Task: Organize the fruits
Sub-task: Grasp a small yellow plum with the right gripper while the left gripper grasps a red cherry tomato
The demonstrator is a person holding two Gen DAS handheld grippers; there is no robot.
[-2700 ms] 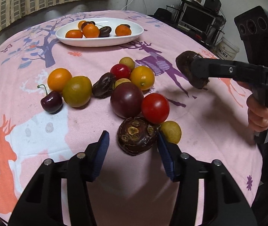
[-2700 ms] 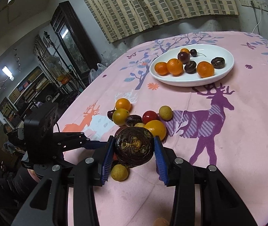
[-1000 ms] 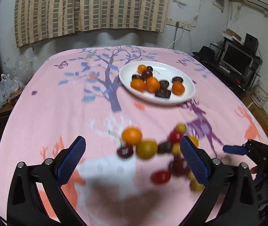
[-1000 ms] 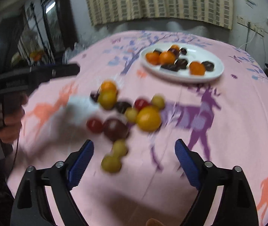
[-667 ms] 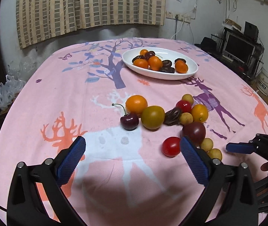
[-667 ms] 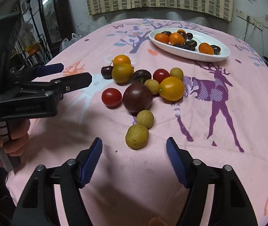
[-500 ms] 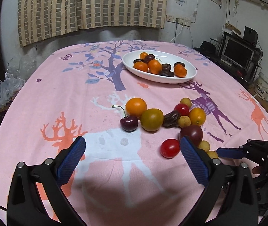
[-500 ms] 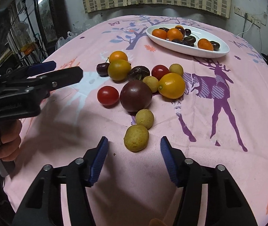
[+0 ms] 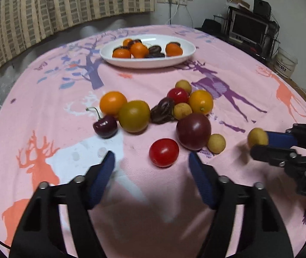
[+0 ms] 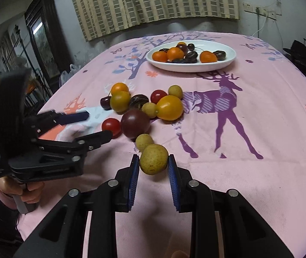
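A loose pile of fruit lies on the pink tablecloth: oranges, a cherry [image 9: 105,126], a dark plum [image 9: 193,130], a red tomato [image 9: 163,152] and small yellow fruits. My left gripper [image 9: 150,158] hovers low over the red tomato [image 10: 111,126]. Its jaws are closing with the tomato between the tips, and the pads stand clear of it. My right gripper [image 10: 153,163] is shut on a small yellow-brown fruit [image 10: 153,159], which also shows at the right of the left wrist view as the yellow-brown fruit [image 9: 257,137].
A white oval plate [image 9: 148,65] with oranges and dark fruits stands at the far side of the table; in the right wrist view the plate [image 10: 192,68] lies beyond the pile. A hand [image 10: 27,190] holds the left gripper's handle. Bare cloth lies near the front edge.
My right gripper's jaws have come together on the yellow-brown fruit. My left gripper has dropped closer to the pile and its jaws have narrowed around the red tomato.
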